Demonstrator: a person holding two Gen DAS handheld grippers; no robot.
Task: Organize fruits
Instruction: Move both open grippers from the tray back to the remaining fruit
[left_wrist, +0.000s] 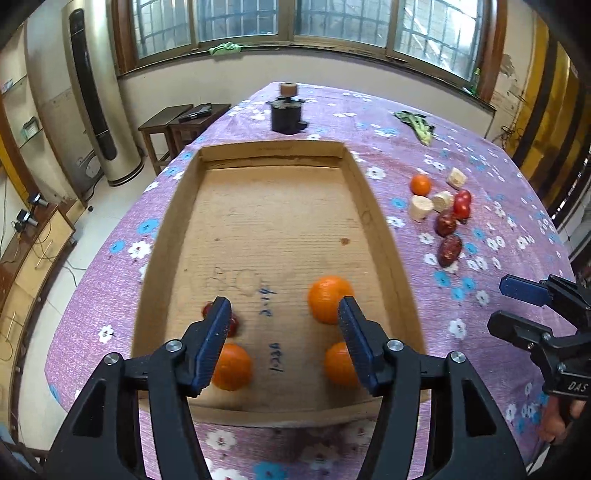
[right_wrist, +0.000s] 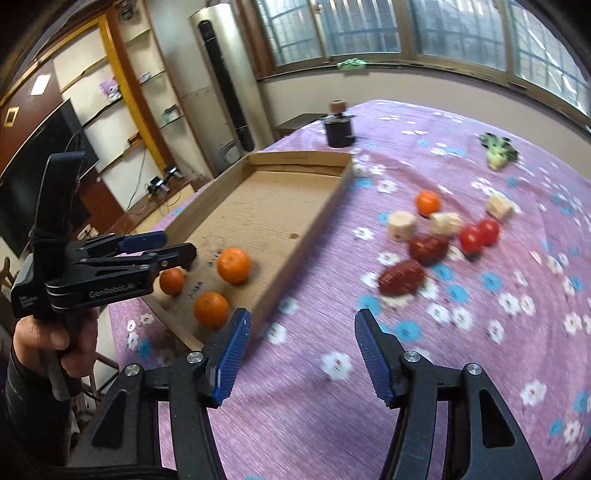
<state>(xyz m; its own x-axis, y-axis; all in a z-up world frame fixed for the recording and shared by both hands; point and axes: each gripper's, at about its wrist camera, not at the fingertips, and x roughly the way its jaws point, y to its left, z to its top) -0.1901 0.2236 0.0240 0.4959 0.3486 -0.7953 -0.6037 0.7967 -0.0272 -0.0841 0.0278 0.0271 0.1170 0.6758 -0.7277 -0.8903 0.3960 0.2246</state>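
A shallow cardboard tray (left_wrist: 269, 151) lies on the purple flowered tablecloth. Three oranges sit in its near end (left_wrist: 328, 299) (left_wrist: 232, 365) (left_wrist: 340, 363), and a small red fruit (left_wrist: 233, 325) shows partly behind one finger. My left gripper (left_wrist: 284, 302) hangs open and empty over these oranges. To the right of the tray lie a loose orange (right_wrist: 427, 202), two tomatoes (right_wrist: 479, 232), two dark red dates (right_wrist: 402, 277) and beige chunks (right_wrist: 401, 225). My right gripper (right_wrist: 303, 314) is open and empty above bare cloth, near the tray's right wall and short of the dates.
A black pot (left_wrist: 284, 114) stands beyond the tray's far end, and a green vegetable (right_wrist: 496, 153) lies at the far right. The table (left_wrist: 92, 295) drops off close to the tray's left side. A person's hand (right_wrist: 55, 343) holds the left gripper (right_wrist: 179, 245).
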